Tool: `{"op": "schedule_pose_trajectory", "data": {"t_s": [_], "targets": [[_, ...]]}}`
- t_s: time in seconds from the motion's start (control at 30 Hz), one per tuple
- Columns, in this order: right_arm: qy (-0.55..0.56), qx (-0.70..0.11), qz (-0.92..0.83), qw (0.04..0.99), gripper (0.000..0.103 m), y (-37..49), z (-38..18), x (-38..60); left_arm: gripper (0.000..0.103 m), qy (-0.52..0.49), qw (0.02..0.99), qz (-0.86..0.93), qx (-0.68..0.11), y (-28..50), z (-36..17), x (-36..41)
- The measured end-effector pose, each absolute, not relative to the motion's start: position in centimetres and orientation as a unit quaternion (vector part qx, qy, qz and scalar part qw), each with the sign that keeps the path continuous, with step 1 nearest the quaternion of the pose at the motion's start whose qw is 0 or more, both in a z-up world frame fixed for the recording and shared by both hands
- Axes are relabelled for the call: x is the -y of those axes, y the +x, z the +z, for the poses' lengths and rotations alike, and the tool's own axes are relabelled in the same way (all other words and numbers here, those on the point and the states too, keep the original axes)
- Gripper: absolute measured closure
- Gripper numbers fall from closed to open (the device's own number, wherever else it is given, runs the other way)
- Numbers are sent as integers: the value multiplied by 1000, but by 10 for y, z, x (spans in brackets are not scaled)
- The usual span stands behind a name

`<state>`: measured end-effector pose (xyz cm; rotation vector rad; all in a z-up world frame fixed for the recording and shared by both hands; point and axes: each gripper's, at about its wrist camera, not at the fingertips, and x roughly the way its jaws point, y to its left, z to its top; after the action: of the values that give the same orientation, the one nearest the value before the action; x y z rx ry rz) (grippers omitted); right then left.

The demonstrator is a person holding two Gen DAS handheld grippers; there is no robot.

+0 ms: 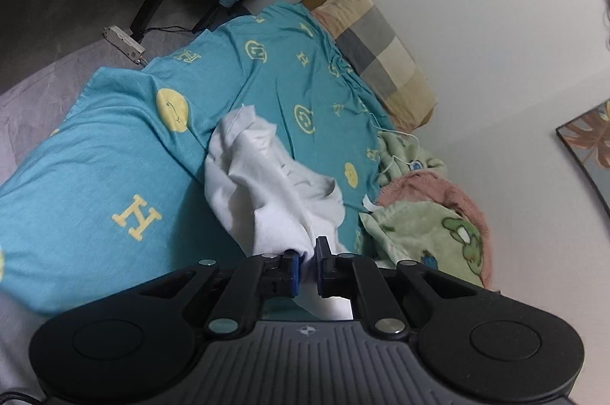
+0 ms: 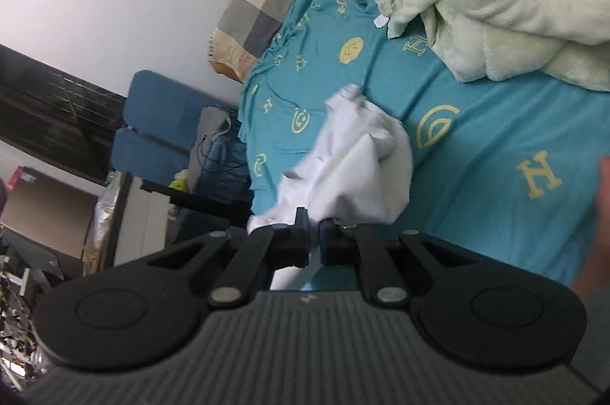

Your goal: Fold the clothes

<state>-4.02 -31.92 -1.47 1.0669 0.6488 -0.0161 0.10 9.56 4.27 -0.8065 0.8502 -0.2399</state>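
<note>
Pinching the white garment (image 1: 263, 191) from two sides, I have both sets of jaws closed on its cloth: my left gripper (image 1: 308, 262) bites a bunched fold near one end, and my right gripper (image 2: 313, 235) nips another edge. Between the two holds the garment droops in a loose, crumpled heap onto the teal bedsheet (image 1: 95, 176), near the middle of the bed, well apart from the checked pillow (image 1: 381, 50) at the wall and nearer the green plush blanket (image 1: 419, 229) piled at the side.

It feels like what it looks like: thin, light and utterly limp, with no stiffness to hold a shape. It sags and folds over itself wherever I do not support it, so I judge it will follow my jaws readily but will bunch, twist and trap layers. I cannot tell from this tangle which part is hem, shoulder or sleeve, or whether I grip one layer or several.

For a clean fold, the sound places to hold are two matching corners or seam ends along one edge, taken as flat as I can, with enough cloth inside the pads (image 1: 292, 269) that it does not slide free. The soft sheet may wrinkle beneath it.
</note>
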Motion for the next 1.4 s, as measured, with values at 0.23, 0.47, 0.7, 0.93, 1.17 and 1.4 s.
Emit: {"op": "schedule_pose_trajectory", "data": {"t_s": [0.23,0.47,0.7,0.93,1.17,1.4], "targets": [[483,-308,-6,820,95,-120,4,308,95,-398,812,-129,-408,-76,57,-113],[488,-313,-11,815,95,-99,2,314,95,-400,810,-122,-411,-53,55,-108],[503,-334,-30,797,95,4,-25,319,94,-392,811,-89,-425,44,29,-94],[491,-374,-63,784,94,107,-79,324,94,-349,820,-64,-448,146,-20,-73],[473,-439,-80,760,94,169,-142,331,93,-293,826,-51,-478,217,-84,-55],[451,-427,-60,782,94,179,-138,326,92,-265,843,-55,-466,223,-93,-52]]}}
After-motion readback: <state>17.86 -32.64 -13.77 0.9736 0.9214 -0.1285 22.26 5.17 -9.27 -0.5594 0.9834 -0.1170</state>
